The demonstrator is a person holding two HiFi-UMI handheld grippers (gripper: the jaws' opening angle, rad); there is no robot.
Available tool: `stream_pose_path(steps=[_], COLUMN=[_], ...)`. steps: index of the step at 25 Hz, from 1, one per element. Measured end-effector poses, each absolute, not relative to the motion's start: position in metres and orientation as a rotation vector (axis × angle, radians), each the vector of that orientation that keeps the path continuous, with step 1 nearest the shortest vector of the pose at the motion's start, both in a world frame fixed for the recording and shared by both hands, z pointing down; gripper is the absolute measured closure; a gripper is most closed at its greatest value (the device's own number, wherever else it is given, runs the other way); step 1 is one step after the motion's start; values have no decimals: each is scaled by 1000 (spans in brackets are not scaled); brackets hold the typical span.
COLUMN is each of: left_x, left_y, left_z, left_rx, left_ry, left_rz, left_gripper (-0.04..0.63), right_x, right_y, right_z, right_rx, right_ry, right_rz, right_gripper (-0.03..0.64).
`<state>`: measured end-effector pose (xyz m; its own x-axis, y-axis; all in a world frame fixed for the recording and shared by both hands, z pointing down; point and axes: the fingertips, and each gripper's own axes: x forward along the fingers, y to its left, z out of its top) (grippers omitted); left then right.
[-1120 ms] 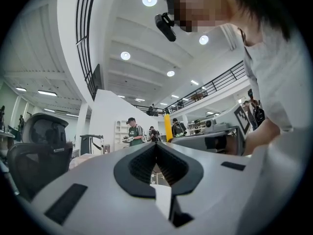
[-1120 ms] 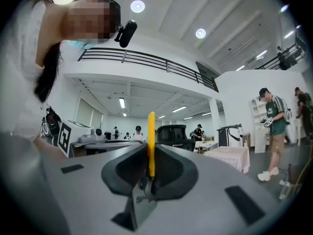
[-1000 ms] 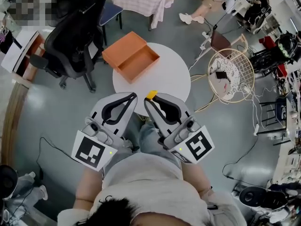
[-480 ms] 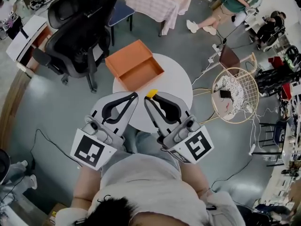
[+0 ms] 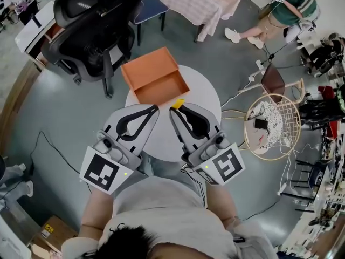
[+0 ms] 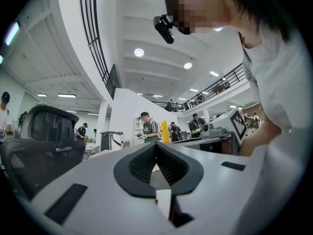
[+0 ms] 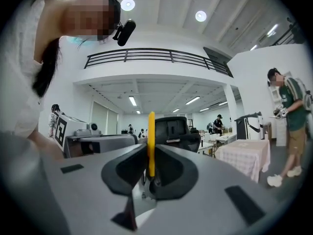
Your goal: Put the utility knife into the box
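An open orange box (image 5: 155,81) lies on the far left part of the round white table (image 5: 199,93), its lid folded back beside it. My right gripper (image 5: 176,108) is shut on a yellow utility knife (image 5: 177,103), whose tip sticks out past the fingertips near the box's near right corner. In the right gripper view the yellow utility knife (image 7: 151,141) stands upright, clamped between the dark pads. My left gripper (image 5: 153,109) is shut with nothing in it, held beside the right one over the table's near edge.
A black office chair (image 5: 94,31) stands behind the table on the left. A checked-cloth table (image 5: 199,1) is at the back. A round wire basket (image 5: 268,126) with cables sits on the floor to the right. A person (image 5: 280,12) sits at far right.
The view has shifted, so the table and box sit lower and nearer the grippers. Both grippers keep their pose, the knife still clamped in the right one.
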<state>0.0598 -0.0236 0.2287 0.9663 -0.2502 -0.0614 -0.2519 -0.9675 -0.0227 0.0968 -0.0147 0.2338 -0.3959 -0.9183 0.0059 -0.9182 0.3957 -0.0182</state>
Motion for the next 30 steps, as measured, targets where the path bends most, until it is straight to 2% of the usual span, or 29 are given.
stream_pose_path(steps=[9, 30], left_x=[85, 80], left_y=[-37, -77], left_z=[246, 279], left_rx=[-3072, -3034], left_ry=[562, 954], left_rz=[40, 21], left_gripper=[586, 586], right_x=[132, 149], right_y=[-41, -102], right_z=[260, 363], right_rx=[-1606, -1432], right_ry=[2732, 3175], right_rz=[-82, -52], right_gripper=[560, 560])
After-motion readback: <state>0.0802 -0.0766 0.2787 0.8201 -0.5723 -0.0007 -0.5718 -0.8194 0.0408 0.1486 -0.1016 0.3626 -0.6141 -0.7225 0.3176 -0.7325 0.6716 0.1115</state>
